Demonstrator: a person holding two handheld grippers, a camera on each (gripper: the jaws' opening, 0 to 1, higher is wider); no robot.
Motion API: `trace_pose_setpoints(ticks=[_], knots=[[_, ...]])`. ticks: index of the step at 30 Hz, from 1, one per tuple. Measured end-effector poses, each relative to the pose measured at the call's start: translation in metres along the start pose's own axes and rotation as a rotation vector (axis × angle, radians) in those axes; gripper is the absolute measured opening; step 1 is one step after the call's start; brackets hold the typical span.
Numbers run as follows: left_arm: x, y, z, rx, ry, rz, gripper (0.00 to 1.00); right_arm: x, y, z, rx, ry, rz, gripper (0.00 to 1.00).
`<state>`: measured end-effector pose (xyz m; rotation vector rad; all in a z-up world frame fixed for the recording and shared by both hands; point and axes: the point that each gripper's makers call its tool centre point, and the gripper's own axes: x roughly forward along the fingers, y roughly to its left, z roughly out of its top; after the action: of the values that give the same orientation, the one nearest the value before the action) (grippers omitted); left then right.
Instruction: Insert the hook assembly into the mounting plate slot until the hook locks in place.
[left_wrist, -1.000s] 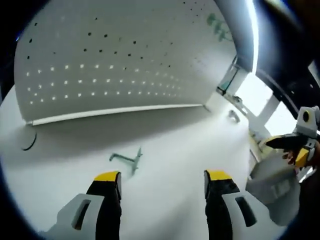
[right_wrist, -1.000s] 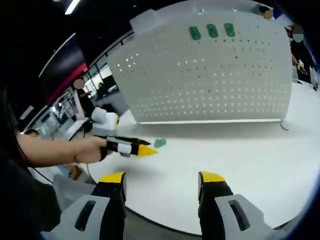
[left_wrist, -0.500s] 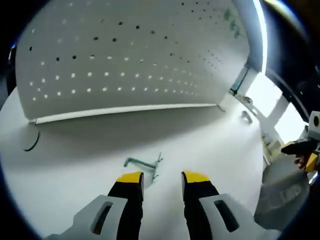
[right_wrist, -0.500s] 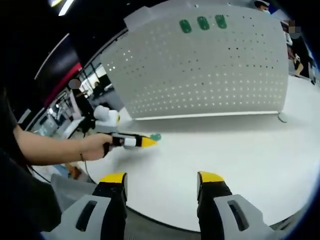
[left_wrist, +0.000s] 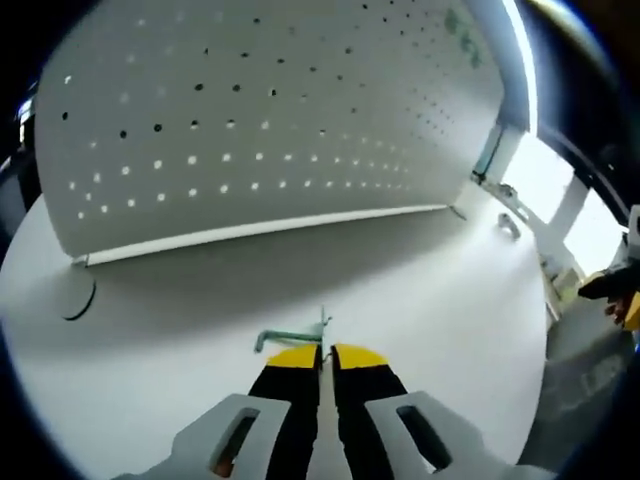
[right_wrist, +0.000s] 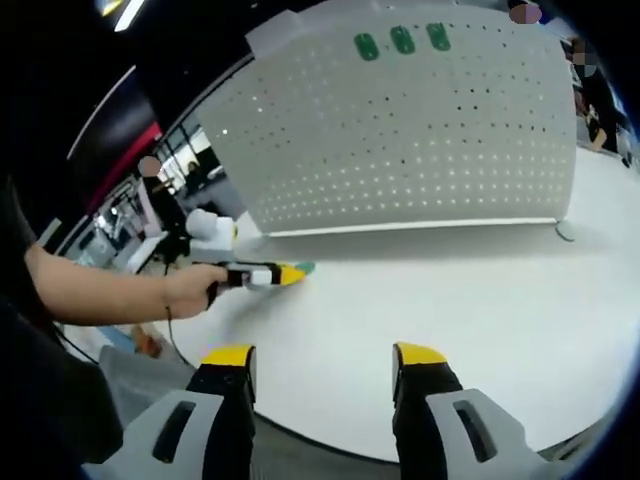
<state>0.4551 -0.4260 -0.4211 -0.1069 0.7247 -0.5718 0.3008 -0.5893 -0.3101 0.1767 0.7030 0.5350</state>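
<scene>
The green metal hook lies on the white table in front of the perforated white mounting plate. My left gripper is shut on the hook's right end, and the hook's bent arm sticks out to the left. In the right gripper view, a hand holds that left gripper low over the table, with the green hook at its yellow tip. The mounting plate stands upright behind it. My right gripper is open, holds nothing, and hovers at the table's near edge.
Three green pieces sit along the top of the plate. A round foot props the plate's left end, and another foot props its right end. The table's curved edge runs close under my right jaws. People stand in the background at the left.
My left gripper has moved forward to the hook and its jaws have gone from wide open to shut on the hook's end. The right gripper has stayed open and nearly still.
</scene>
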Motion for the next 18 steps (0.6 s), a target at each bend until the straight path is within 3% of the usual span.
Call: trace_pose_setpoints(ticks=[11, 18], knots=[[-0.015, -0.008, 0.012, 0.047, -0.022, -0.034, 0.03, 0.002, 0.006, 0.002, -0.019, 0.001, 0.008, 0.54], [-0.039, -0.019, 0.017, 0.054, -0.008, -0.065, 0.02, 0.001, 0.010, 0.005, -0.035, -0.006, 0.013, 0.54]])
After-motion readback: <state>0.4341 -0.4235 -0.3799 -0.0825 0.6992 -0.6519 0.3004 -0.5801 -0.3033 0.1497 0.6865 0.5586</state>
